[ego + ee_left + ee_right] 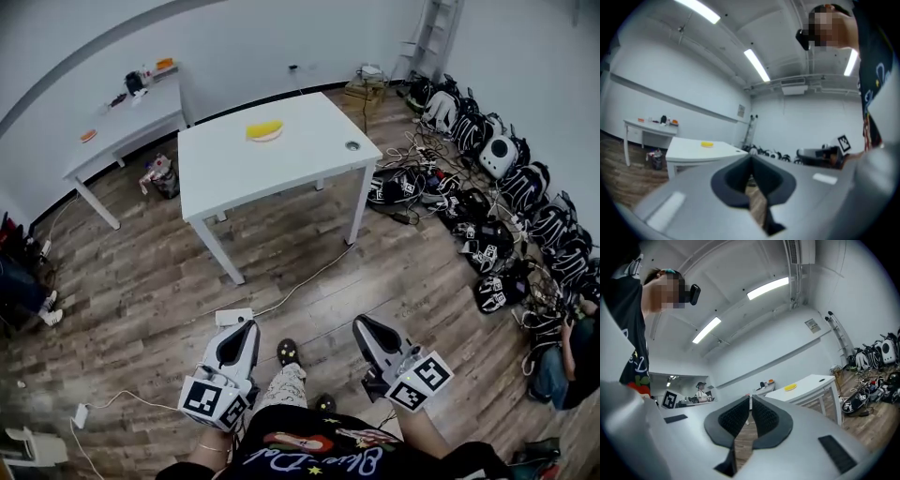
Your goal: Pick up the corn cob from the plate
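Note:
A yellow corn cob (pixel 264 129) lies on a pale plate on the white table (pixel 281 169), far ahead across the wooden floor. Both grippers are held low in front of the person, well short of the table. The left gripper (pixel 249 325) and the right gripper (pixel 360 323) point level toward it, jaws together and nothing held. In the left gripper view the corn cob (pixel 707 144) shows small on the table (pixel 691 151) beyond the shut left gripper (pixel 750 159). In the right gripper view the corn cob (pixel 790 387) sits past the shut right gripper (pixel 750 397).
A small round thing (pixel 352 145) sits near the table's right corner. A second white table (pixel 127 117) with small items stands at the back left. Bags and cables (pixel 487 216) line the right wall. A cable and white box (pixel 234 317) lie on the floor. People sit at the left (pixel 23 295) and right (pixel 572 361) edges.

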`<state>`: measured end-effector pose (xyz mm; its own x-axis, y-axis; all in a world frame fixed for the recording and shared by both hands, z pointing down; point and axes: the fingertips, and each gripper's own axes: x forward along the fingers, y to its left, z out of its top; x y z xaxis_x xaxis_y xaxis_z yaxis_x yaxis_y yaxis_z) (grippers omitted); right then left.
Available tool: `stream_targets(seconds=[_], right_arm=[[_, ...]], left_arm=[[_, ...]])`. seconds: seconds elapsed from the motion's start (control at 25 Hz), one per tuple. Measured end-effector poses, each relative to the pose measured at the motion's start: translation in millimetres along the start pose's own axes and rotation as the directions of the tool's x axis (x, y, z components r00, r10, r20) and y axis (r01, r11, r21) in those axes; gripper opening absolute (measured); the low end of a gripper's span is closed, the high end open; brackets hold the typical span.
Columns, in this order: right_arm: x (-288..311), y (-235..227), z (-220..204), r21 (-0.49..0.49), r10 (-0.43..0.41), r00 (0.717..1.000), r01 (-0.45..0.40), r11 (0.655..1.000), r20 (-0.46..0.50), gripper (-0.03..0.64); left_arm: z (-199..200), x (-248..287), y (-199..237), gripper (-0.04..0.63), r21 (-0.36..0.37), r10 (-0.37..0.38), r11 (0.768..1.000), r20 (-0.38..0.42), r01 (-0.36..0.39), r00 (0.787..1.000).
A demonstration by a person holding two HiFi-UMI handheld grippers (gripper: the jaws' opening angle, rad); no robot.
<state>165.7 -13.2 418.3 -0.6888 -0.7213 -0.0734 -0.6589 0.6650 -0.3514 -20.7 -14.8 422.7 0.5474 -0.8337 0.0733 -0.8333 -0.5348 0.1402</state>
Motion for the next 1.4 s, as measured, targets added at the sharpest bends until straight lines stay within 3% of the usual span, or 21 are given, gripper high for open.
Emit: stream_targets(seconds=[0.2,0.4,0.52,0.64,0.8,0.96,1.04,1.16,1.24,1.32,1.4], right_arm=[[92,-69,20,-0.019,0.022,1.0,-0.023,1.0,-0.007,0.02],[214,-129,77,-0.095,0.071,0.997,-0.067,0.993,0.035,0.02],[282,-158,92,-0.113,0.104,0.994,-0.1,0.989,0.036,0.019],[334,-175,91,-0.116,0.136,0.991,-0.132,0.984,0.021,0.02],[387,-204,83,-0.11,0.176,0.984,-0.18,0.978,-0.039,0.02],[438,-253,75,-0.08,0.208,0.974,-0.215,0.973,-0.084,0.02],[472,-281,78,-0.084,0.235,0.966,-0.244,0.966,-0.109,0.02],[533,-326,85,-0.121,0.3,0.933,-0.327,0.937,-0.197,0.02],[574,-354,86,-0.173,0.35,0.893,-0.407,0.897,-0.282,0.021],[617,-379,81,-0.255,0.387,0.842,-0.496,0.83,-0.377,0.023],[657,-401,66,-0.319,0.397,0.779,-0.581,0.749,-0.486,0.062]], left_arm=[[9,97,70,-0.003,-0.019,-0.004,1.0,0.039,0.005,0.999],[59,202,143,-0.003,0.076,-0.054,0.996,0.083,0.048,0.995],[79,251,186,-0.003,0.087,-0.072,0.994,0.091,0.065,0.993],[76,287,217,-0.003,0.067,-0.084,0.995,0.077,0.079,0.993],[73,336,244,-0.002,0.117,-0.066,0.991,0.03,0.062,0.997],[68,384,284,-0.003,0.058,-0.033,0.998,0.041,0.031,0.999],[73,408,310,-0.003,0.073,0.001,0.997,0.042,-0.004,0.999],[94,451,343,-0.003,0.085,0.056,0.995,0.057,-0.061,0.997],[111,475,361,-0.002,0.061,0.104,0.992,0.088,-0.109,0.991],[121,491,377,-0.003,0.036,0.157,0.986,0.117,-0.163,0.981],[117,503,389,-0.003,0.03,0.203,0.978,0.099,-0.207,0.974]])
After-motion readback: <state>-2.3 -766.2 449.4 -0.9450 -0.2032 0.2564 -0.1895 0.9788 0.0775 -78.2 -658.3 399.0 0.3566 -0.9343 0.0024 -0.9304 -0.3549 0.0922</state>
